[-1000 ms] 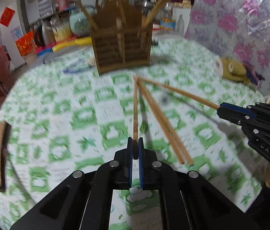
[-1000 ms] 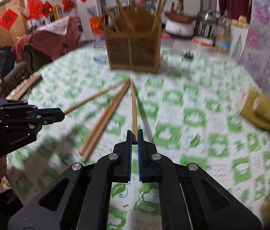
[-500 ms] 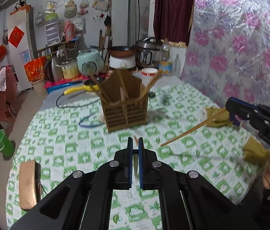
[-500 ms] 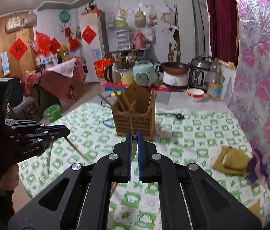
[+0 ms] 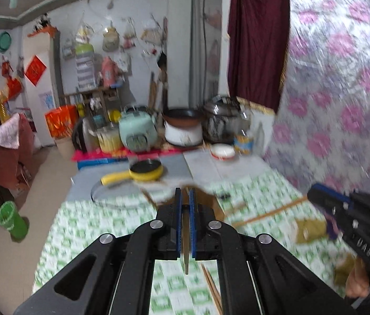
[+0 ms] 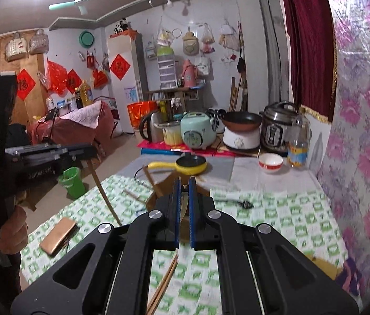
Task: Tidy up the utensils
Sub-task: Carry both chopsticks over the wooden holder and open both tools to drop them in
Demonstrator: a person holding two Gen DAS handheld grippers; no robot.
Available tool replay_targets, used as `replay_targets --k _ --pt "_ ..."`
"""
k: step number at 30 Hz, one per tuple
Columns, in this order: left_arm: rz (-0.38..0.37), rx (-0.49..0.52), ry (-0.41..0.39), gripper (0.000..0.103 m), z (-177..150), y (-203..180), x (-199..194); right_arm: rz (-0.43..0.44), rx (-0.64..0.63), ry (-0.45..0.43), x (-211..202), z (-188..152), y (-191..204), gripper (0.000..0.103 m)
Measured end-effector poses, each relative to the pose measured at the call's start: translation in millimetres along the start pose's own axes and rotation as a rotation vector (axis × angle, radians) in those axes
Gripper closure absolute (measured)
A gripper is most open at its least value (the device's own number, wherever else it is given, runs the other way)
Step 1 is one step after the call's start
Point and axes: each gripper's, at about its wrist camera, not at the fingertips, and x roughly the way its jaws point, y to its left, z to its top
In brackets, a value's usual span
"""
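Chopsticks of brown wood are gripped one in each pair of tongs: the left tongs (image 5: 184,220) are closed on one slender chopstick (image 5: 185,246), the right tongs (image 6: 183,210) on another (image 6: 184,206). A second ago both sticks were low over the green-and-white checked counter (image 6: 284,218); now they have been lifted, with the cameras raised toward the room. The slatted wooden utensil holder (image 6: 158,197), formerly seen whole, is now mostly hidden behind the tongs. Seen from the right wrist, the left chopstick (image 6: 104,194) hangs steeply downward. Two loose chopsticks (image 6: 164,283) remain lying on the counter below. Judged: pick-up completed, transfer toward the holder under way; insertion not yet done, further sticks left.
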Motion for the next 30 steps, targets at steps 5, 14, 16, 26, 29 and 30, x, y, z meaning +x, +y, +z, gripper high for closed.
replay_targets --k 5,14,16,26,29,30 --pt "0.016 -0.045 -0.086 0.097 27 11 34 -0.025 -0.004 0.015 44 17 -5 0.097" --pt "-0.006 -0.117 0.044 0.081 -9 28 120 -0.027 0.023 0.174 131 -4 -15 0.091" --pt "0.016 -0.105 0.039 0.049 -16 31 115 -0.007 0.033 0.171 127 -4 -17 0.091" --pt "0.111 -0.104 -0.076 0.011 -33 41 25 -0.042 -0.011 0.031 36 -3 6 0.067" --pt "0.134 -0.113 -0.082 0.007 -51 42 -5 -0.043 -0.008 0.017 12 -14 11 0.056" --pt "0.138 -0.121 -0.081 0.006 -56 42 -11 -0.039 -0.006 0.012 0 -21 14 0.053"
